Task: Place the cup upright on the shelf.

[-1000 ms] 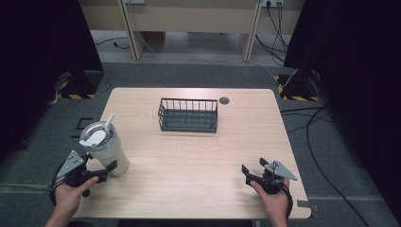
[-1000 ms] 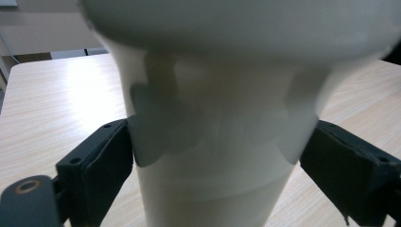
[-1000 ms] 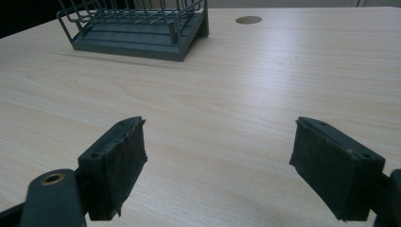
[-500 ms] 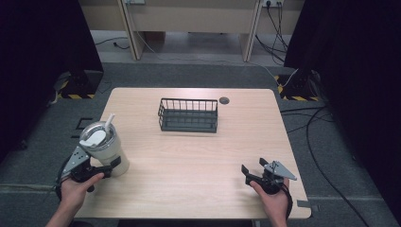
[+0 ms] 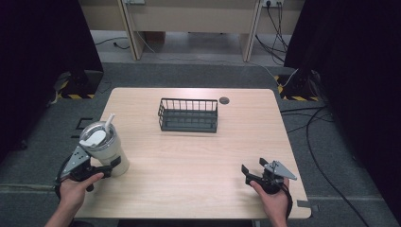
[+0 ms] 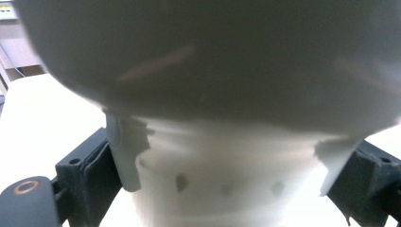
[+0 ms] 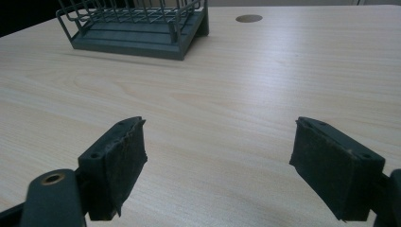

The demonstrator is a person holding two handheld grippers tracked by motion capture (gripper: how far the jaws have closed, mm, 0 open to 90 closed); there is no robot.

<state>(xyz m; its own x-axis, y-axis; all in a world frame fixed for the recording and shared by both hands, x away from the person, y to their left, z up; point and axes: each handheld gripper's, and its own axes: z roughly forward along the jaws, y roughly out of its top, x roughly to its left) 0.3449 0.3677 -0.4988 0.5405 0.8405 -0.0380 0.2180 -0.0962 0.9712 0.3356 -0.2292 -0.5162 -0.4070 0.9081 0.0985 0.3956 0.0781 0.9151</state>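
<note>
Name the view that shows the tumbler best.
The high view: the whole tumbler shows upright near the table's left front corner, lid and straw included. The left gripper view has its lower body blurred between the jaws. The right gripper view looks toward the basket instead.

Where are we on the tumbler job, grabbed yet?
Done: the left gripper has its jaws on either side of the tumbler's base; whether they are clamped is not clear. In hand: the tumbler stands upright on the table. Left: probably lifting it toward the wire basket. The right gripper sits open, idle.
</note>
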